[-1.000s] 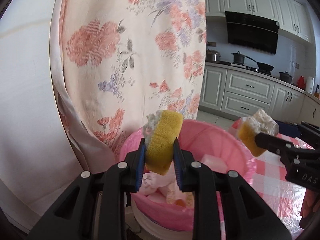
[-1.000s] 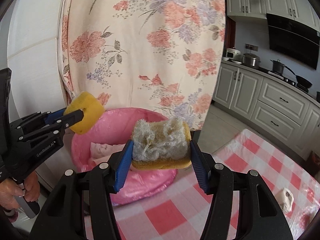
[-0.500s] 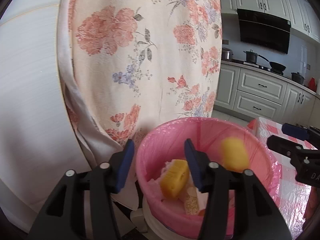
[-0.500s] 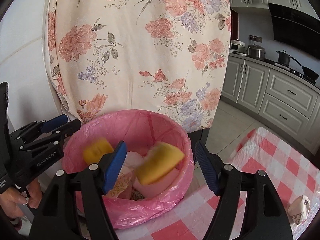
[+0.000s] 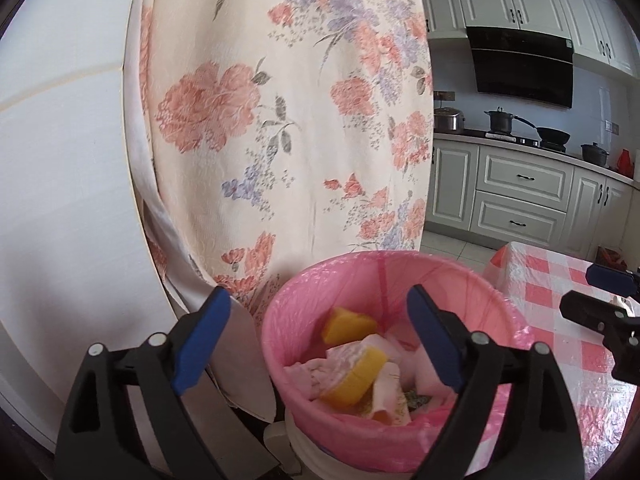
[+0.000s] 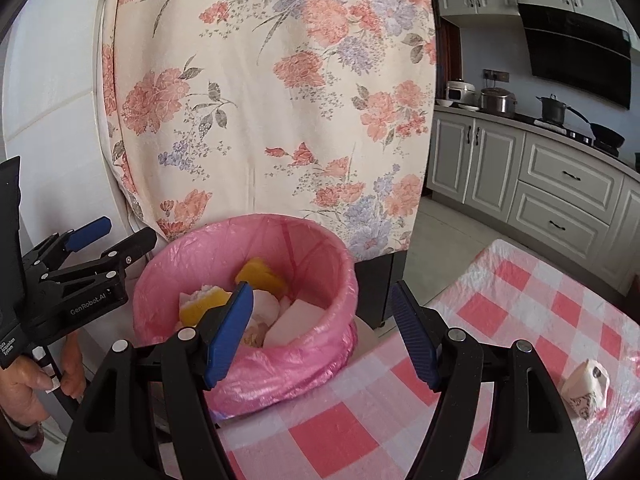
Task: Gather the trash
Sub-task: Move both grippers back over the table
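We take the bin [image 5: 384, 280] as our landmark: a round pail lined with a pink bag, standing at the edge of the table [image 6: 520, 300], which wears a red-and-white checked cloth. Behind the bin hangs a flowered cloth [image 5: 280, 120], cream with pink and purple blooms.

Our left claw [image 5: 318, 336] hangs over the near side of the bin; its jaws are opening, already spread wide, with nothing between the blue pads. Our right claw [image 6: 322, 330] is released as well, its jaws apart and bare, hovering above the bin's table-side rim. In the right view the left claw sits just left of the bin, gripped by a hand [image 6: 24, 392].

Inside the bin lie two yellow sponges: one sponge [image 5: 356, 376] near the front on top of the heap, the other sponge [image 5: 348, 324] farther back against the bag. Around them we see pale crumpled paper [image 5: 312, 372] and other white scraps.

Well to the right of the bin, on the table, a small crumpled wad [image 6: 586, 390] lies by itself.
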`<act>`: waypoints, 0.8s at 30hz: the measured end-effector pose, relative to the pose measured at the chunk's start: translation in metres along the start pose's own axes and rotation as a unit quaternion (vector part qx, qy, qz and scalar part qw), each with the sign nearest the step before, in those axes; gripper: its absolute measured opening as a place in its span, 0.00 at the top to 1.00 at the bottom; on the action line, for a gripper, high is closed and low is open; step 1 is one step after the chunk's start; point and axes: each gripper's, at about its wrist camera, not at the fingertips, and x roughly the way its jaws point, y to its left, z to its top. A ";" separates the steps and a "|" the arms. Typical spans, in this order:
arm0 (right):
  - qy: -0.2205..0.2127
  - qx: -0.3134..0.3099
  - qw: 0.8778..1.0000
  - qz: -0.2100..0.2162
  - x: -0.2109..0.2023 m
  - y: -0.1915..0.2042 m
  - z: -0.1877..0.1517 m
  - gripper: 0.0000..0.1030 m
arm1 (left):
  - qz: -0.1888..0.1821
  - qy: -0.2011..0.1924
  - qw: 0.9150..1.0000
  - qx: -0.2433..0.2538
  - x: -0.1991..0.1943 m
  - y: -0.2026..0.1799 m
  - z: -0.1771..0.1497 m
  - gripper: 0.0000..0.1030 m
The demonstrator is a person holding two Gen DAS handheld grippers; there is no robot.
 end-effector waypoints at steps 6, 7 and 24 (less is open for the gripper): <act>-0.008 0.010 1.000 -0.012 -0.026 -0.017 -0.013 0.32 | -0.015 -0.008 1.000 0.010 -0.013 -0.024 0.001 0.06; -0.010 0.015 1.000 -0.015 -0.031 -0.021 -0.016 0.30 | -0.021 -0.009 1.000 0.011 -0.015 -0.029 0.001 0.05; 0.005 0.072 0.991 -0.115 -0.098 -0.119 -0.086 0.28 | -0.129 0.015 0.989 0.074 -0.036 -0.170 -0.027 0.05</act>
